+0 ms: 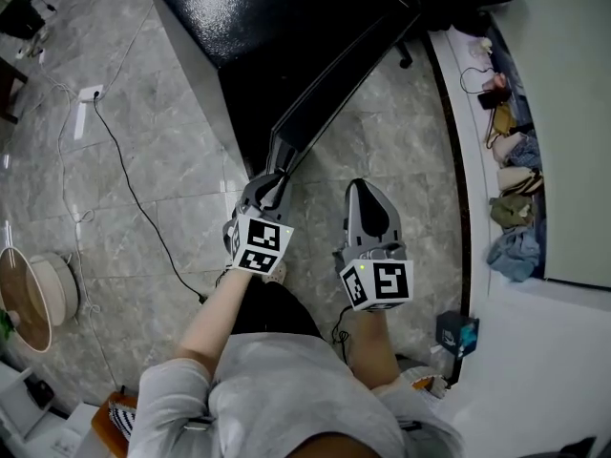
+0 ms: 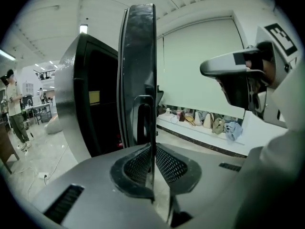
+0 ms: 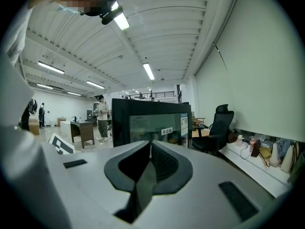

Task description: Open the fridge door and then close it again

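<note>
The black fridge (image 1: 248, 17) stands at the top of the head view, its door (image 1: 334, 84) swung out towards me. My left gripper (image 1: 272, 175) is at the door's free end. In the left gripper view the door (image 2: 138, 56) stands edge-on with its recessed handle (image 2: 143, 118) just ahead, and the left gripper (image 2: 153, 149) has its pads closed on the door's thin edge. My right gripper (image 1: 368, 194) hangs to the right of the door, apart from it. In its own view the right gripper (image 3: 150, 146) is shut with nothing in it.
A black cable (image 1: 143, 208) runs across the tiled floor on the left. A white ledge (image 1: 468, 160) with bags and clothes lines the right wall. An office chair (image 3: 221, 123) stands beyond a black glass-fronted unit (image 3: 152, 123). A person (image 2: 14, 109) stands far left.
</note>
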`<action>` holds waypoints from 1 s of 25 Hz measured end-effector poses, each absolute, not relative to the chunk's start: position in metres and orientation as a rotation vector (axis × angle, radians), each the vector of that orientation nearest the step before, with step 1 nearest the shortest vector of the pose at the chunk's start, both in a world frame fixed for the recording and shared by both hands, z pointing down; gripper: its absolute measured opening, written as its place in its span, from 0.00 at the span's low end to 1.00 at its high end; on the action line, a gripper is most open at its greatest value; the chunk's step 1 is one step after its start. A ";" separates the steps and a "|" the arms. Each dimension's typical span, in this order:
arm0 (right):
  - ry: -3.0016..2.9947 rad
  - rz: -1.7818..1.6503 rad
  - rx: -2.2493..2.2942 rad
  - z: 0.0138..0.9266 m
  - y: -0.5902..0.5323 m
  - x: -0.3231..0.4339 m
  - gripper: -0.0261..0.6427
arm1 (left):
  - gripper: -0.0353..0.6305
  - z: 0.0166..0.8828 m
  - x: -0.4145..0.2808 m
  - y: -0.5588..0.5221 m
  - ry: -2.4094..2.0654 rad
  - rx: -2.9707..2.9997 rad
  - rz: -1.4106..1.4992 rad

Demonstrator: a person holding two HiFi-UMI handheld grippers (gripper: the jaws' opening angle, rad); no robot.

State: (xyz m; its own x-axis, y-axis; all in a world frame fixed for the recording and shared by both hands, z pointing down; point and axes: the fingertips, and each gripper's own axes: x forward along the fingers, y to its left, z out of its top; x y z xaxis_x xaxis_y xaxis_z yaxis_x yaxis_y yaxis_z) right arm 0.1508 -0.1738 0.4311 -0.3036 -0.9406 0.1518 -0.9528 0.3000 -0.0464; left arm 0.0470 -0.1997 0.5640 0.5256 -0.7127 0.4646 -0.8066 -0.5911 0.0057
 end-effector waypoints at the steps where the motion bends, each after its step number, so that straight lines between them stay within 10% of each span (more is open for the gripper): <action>1: -2.450 0.191 1.803 0.430 -0.173 0.155 0.08 | 0.11 0.564 0.053 -0.196 -1.302 2.536 0.621; 25: -2.428 0.191 1.903 0.417 -0.165 0.189 0.08 | 0.10 0.563 0.102 -0.163 -1.304 2.475 0.605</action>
